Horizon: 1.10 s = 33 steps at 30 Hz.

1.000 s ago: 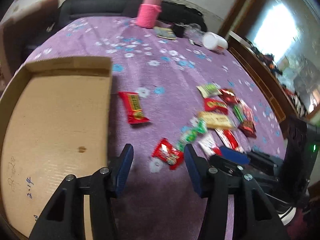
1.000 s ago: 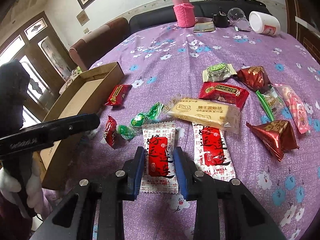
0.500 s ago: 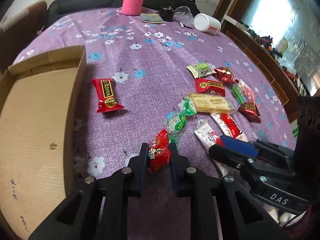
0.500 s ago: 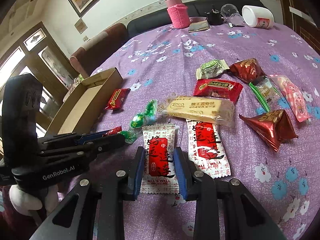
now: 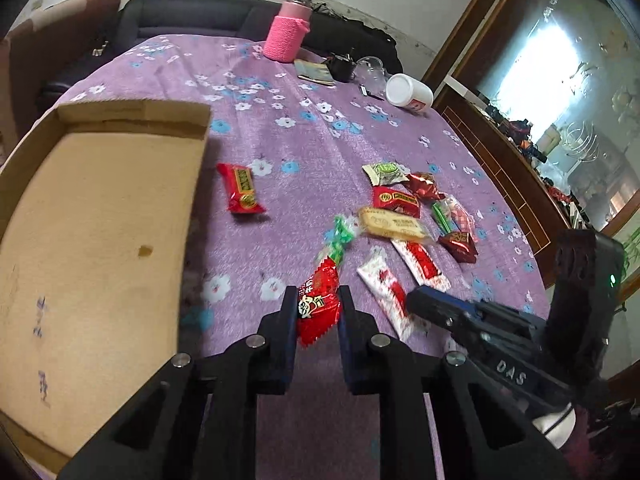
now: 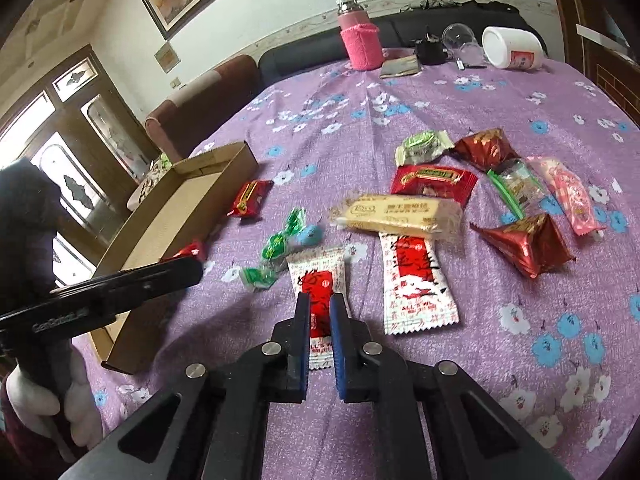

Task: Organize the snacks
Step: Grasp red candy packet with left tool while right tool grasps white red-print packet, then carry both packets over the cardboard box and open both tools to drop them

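My left gripper is shut on a small red snack packet, just right of the open cardboard box. The right wrist view shows the same packet at the left gripper's tip, beside the box. My right gripper is closing, its pads pinching the near end of a white-and-red packet that lies on the purple cloth. A matching white-and-red packet lies to its right. Green candies, a yellow biscuit bar and a red packet lie beyond.
More snacks lie at the right: two red pyramid packs, a pink packet and a green-white packet. At the table's far side stand a pink flask and a tipped white jar. A dark sofa lies behind.
The left jaws came together on the small red packet and carried it a little toward the box. The right jaws narrowed onto the white-and-red packet, and the right hand stayed in place.
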Tool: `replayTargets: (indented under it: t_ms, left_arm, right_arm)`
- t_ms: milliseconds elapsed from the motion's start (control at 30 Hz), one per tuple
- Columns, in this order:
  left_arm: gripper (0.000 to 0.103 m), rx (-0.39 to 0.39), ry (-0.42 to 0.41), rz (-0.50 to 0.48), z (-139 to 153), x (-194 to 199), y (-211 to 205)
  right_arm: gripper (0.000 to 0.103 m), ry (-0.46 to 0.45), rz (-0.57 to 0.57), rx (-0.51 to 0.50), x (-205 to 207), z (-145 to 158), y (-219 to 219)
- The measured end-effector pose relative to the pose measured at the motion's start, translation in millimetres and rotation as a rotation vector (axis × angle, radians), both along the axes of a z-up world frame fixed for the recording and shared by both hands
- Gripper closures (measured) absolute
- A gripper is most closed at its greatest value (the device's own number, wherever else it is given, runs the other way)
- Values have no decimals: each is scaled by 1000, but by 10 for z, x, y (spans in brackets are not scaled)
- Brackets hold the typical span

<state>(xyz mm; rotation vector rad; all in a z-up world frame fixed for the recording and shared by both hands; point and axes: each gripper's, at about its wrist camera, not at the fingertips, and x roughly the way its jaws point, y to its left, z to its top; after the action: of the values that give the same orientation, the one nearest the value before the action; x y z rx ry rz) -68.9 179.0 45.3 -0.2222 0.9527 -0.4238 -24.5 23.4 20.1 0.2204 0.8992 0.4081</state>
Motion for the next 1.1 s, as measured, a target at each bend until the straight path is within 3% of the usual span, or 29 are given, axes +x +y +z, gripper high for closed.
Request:
replayTargets:
  t_ms: [33, 100, 167, 233, 267, 300, 400, 533, 700, 900, 1100]
  left_arm:
    - [86, -8, 3, 4, -9, -33, 28]
    - [86, -31, 5, 13, -4, -109, 95]
    - [85, -52, -2, 20, 30, -174, 154]
    - [85, -70, -24, 33, 121, -244, 248]
    - [85, -74, -32, 39, 154, -257, 281]
    - [85, -80, -46, 53, 211, -277, 346]
    - [85, -89, -72, 91, 323, -289, 536]
    - [85, -89, -100, 165, 392, -287, 883]
    - [85, -94, -73, 277, 253, -258, 1354]
    - [85, -73, -19, 365, 28, -245, 1706]
    - [84, -85, 3, 418, -42, -302, 1883]
  right_arm:
    - [80, -4, -3, -18, 10, 2, 18]
    - [49, -16, -13, -61, 50, 2, 85]
    - [44, -18, -21, -91, 91, -20, 118]
    - [50, 13, -23, -124, 143, -89, 165]
    - [70, 0, -19, -138, 135, -83, 182]
    - [76, 5, -3, -146, 126, -92, 209]
    - [83, -4, 0, -160, 68, -70, 230]
    - [84, -31, -18, -126, 1, 107, 204]
    - [84, -59, 24, -66, -8, 372, 386]
    - [83, -55, 216, 25, -36, 586, 1137]
    - [82, -9, 324, 20, 19, 408, 1843]
